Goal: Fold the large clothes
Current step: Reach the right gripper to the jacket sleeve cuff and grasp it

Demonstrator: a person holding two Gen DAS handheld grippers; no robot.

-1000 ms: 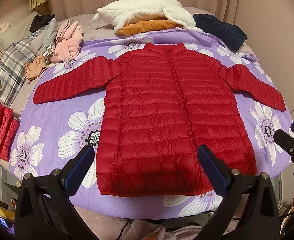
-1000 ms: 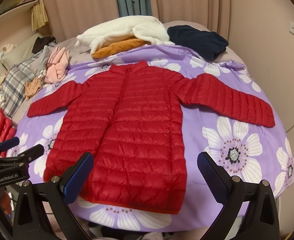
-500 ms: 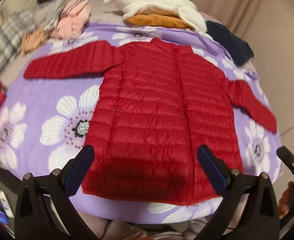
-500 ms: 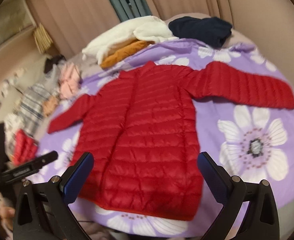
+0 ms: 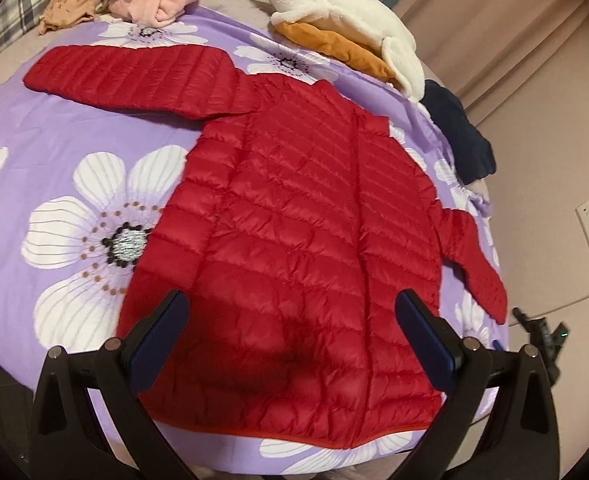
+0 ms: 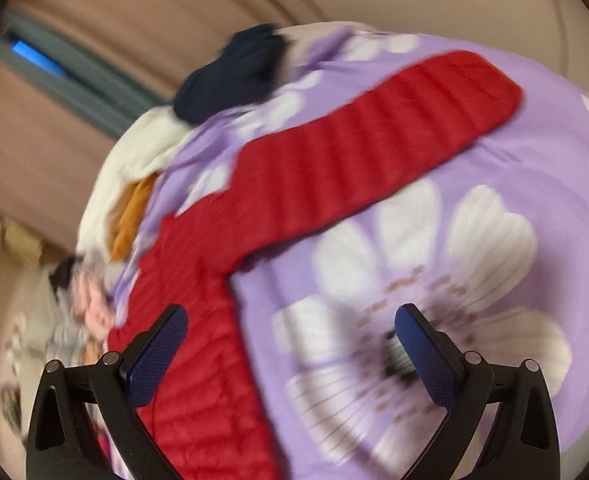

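Your left gripper (image 5: pixel 292 312) is spread wide and holds nothing, hanging over the lower part of the red jacket (image 5: pixel 294 240), which lies flat on the purple flowered cover (image 5: pixel 66 152). Your right gripper (image 6: pixel 290 324) is also wide and empty; the jacket's sleeve (image 6: pixel 374 140) stretches ahead of it.

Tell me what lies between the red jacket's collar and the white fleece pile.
In the left wrist view, only bare purple flowered bedspread separates the red jacket collar from the white fleece pile and the orange garment under it.
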